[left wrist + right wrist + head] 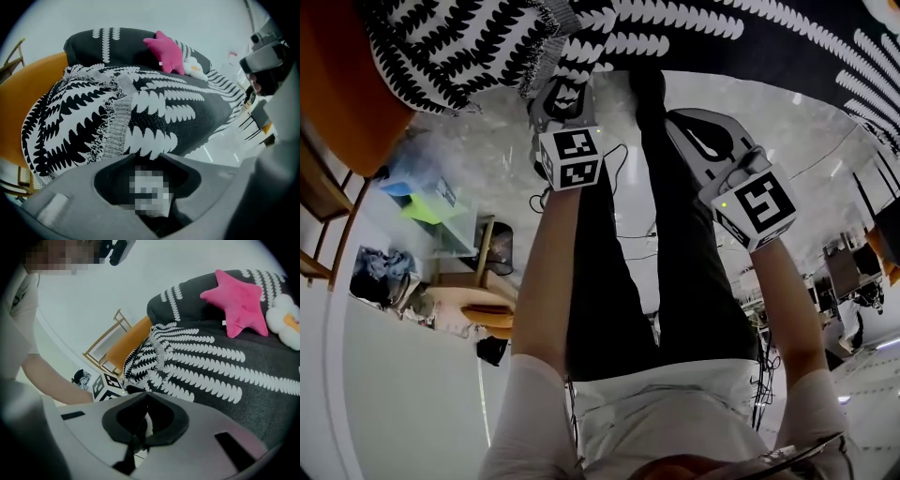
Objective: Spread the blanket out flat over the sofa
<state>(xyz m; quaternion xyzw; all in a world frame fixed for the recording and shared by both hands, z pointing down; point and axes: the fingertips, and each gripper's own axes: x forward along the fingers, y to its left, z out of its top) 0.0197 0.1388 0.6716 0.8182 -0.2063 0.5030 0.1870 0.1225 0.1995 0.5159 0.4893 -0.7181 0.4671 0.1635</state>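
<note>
Black-and-white leaf-patterned woven blanket [75, 126] lies bunched at frame left; wide-open left gripper [147, 154] may pinch only fringe [104, 140], while closed, empty right gripper [146, 392] cannot help

Both arms reach forward and downward side by side, the forearms bare below white short sleeves. The left forearm [551, 272] carries the left gripper [147, 156]. Its jaws stand slightly apart at the tips, with nothing between them. The right forearm [789, 291] carries the right gripper [146, 393]. Its jaw tips meet and grip nothing. The two grippers are well apart and do not touch.
</note>
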